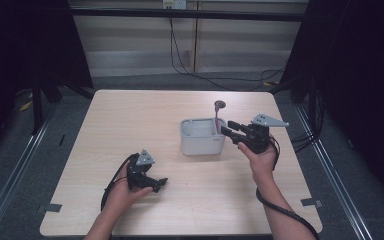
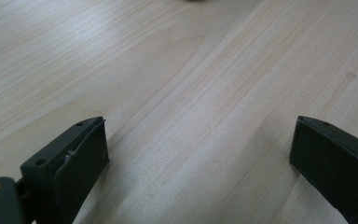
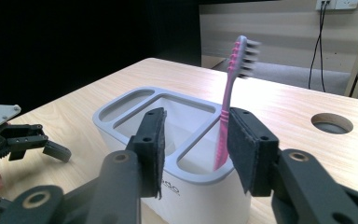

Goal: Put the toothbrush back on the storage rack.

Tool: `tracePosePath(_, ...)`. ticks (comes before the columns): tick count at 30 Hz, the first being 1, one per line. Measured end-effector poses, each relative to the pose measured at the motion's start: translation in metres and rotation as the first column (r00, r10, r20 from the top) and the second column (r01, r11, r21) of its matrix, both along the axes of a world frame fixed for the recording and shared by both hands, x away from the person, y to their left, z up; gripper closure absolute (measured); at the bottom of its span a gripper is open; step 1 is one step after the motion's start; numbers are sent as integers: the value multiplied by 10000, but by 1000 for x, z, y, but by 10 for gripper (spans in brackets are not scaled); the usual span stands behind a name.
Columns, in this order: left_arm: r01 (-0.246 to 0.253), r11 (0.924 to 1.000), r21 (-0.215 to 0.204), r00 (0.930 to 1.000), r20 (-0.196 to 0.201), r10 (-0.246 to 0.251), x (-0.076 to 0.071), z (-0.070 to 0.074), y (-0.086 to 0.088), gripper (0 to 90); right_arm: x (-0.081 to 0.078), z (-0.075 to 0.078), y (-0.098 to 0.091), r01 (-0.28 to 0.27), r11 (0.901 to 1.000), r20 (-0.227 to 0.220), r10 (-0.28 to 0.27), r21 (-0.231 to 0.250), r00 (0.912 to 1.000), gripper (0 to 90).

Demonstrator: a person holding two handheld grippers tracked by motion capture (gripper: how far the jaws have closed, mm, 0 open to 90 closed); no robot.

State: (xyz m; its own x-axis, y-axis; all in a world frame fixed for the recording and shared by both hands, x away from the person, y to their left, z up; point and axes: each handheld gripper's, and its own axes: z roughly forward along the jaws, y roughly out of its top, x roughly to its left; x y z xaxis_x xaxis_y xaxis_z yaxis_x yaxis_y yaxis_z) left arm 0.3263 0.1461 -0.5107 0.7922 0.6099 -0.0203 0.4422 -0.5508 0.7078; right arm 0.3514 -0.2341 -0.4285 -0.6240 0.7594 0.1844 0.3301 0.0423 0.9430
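A pink toothbrush [image 3: 228,102] stands tilted in the grey multi-compartment holder [image 3: 135,100], its lower end in the compartment nearest the right gripper and its bristle head blurred at the top. My right gripper [image 3: 196,126] is open around the handle: the handle lies close to one pad and the other pad stands well clear. In the high view the right gripper [image 1: 227,127] sits at the right edge of the holder [image 1: 200,145], with the toothbrush [image 1: 216,122] just beyond its tips. My left gripper [image 1: 159,185] rests low at the front left, open [image 2: 200,140] over bare wood.
A round cable hole [image 1: 220,104] lies in the tabletop just behind the holder. Cables trail from both grippers toward the table's front edge. The left gripper [image 3: 28,140] sits on the table to the left of the holder in the right gripper view.
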Motion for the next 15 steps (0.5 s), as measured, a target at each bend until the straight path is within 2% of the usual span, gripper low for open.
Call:
tracePosePath(6,4,10000,4,10000,3,-4,0,0,0,38,0,3,0,64,9995,-12,-64,-315,10000,453)
tracePosePath(15,11,10000,14,10000,4,-11,0,0,0,38,-3,7,-3,61,9979,-182,-72,-640,9998,360)
